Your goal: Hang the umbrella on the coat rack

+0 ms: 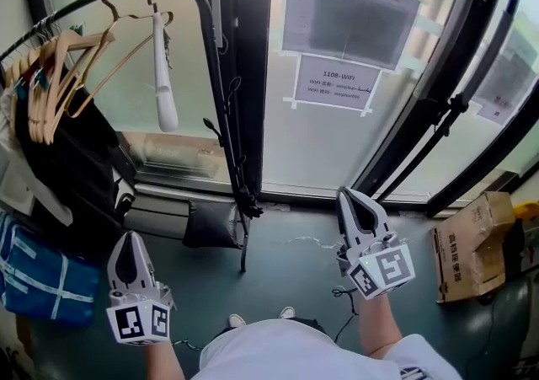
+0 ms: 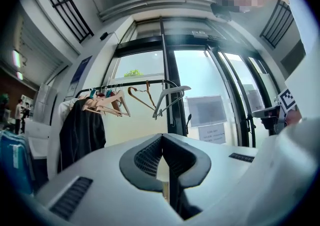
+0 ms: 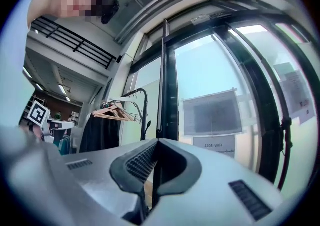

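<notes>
Left gripper [image 1: 130, 239] has its jaws pressed together on nothing, and so does the right gripper [image 1: 349, 197]. The coat rack [image 1: 216, 58] stands ahead of the left jaws and above them. Its rail carries wooden hangers [image 1: 63, 66], a white hanger [image 1: 162, 75] and a dark coat [image 1: 72, 176]. I cannot pick out the umbrella. A cardboard box [image 1: 472, 243] sits right of the right jaws, contents hidden. Open floor [image 1: 295, 231] runs ahead to the glass door [image 1: 337, 142].

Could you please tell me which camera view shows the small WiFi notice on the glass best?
The head view: the WiFi notice is whole, unobstructed and largest there, with its heading readable. The left gripper view shows it small, its print too faint to read. The right gripper view shows it with its bottom edge hidden.
</notes>
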### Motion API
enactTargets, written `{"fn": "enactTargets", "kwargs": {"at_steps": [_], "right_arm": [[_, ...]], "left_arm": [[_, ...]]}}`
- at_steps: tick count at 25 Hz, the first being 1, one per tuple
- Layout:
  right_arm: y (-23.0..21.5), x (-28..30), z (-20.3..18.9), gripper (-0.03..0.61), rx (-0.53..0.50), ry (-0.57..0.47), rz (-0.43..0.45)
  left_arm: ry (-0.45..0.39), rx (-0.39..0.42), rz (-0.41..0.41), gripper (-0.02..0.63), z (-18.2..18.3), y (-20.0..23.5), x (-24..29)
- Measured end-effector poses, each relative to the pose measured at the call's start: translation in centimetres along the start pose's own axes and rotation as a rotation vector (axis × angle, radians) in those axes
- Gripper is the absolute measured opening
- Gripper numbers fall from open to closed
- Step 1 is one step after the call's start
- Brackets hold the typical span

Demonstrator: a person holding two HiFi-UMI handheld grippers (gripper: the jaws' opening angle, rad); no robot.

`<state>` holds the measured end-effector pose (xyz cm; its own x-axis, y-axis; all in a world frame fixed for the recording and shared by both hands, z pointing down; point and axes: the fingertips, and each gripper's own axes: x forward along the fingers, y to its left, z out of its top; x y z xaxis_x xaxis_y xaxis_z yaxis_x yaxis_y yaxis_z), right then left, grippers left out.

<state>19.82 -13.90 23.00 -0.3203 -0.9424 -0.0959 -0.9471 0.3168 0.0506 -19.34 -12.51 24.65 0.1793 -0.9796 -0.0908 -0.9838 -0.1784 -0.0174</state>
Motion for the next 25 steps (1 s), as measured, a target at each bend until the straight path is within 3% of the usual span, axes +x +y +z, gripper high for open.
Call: {"fn": "enactTargets", "kwargs": {"at_steps": [8, 15, 25], "right_arm": [[-2.0, -2.8, 0.3, 0.017, -0.038, 0.003, -0.129], [-1.2, -3.0, -1.1, 0.018, -0.025, 0.027, -0.147], [2.1, -2.4, -2.2, 0.017, -0.041, 0.057, -0.111]], "left_arm": [[-0.006, 0.0, 0.026, 0.02, 0.0, 1.2, -1.4], [-0.019, 0.004, 0.003, 0.02, 0.4, 1.4, -1.1], [0.038, 0.006, -0.026, 0.02, -1.4, 2.1, -2.1]]}}
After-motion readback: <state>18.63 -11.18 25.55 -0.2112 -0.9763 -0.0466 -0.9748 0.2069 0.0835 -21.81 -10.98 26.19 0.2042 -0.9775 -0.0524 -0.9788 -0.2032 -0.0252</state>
